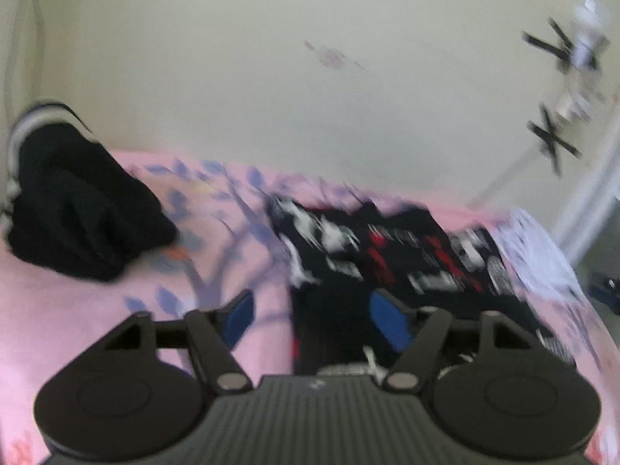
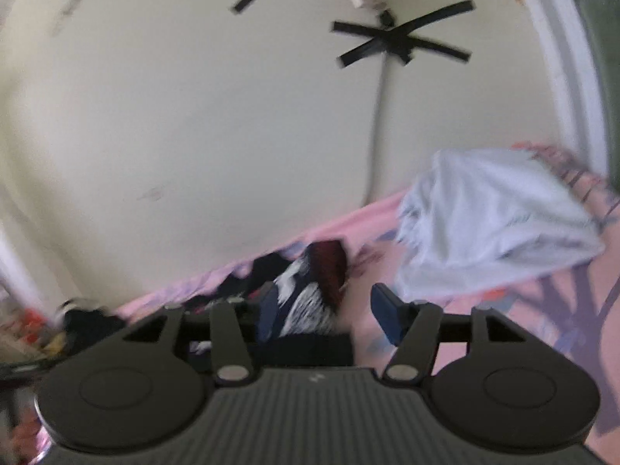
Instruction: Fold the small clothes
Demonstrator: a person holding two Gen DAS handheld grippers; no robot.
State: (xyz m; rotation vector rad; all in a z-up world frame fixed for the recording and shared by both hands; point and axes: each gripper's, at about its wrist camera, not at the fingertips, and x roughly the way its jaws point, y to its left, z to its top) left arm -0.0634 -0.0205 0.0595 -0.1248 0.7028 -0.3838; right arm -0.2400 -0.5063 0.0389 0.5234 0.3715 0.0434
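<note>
Both the left tongs (image 1: 312,316) and right tongs (image 2: 323,312) are spread and empty above a pink bed (image 1: 77,310); the dark patterned garment (image 1: 387,255) lies at twelve o'clock.

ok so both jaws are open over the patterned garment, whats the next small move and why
Probably reach the right gripper toward the light grey garment lying unfolded on the pink sheet. Both grippers' jaws stand open with nothing pinched, the dark patterned garment lies flat below the left gripper, and a black bundle sits aside.
</note>
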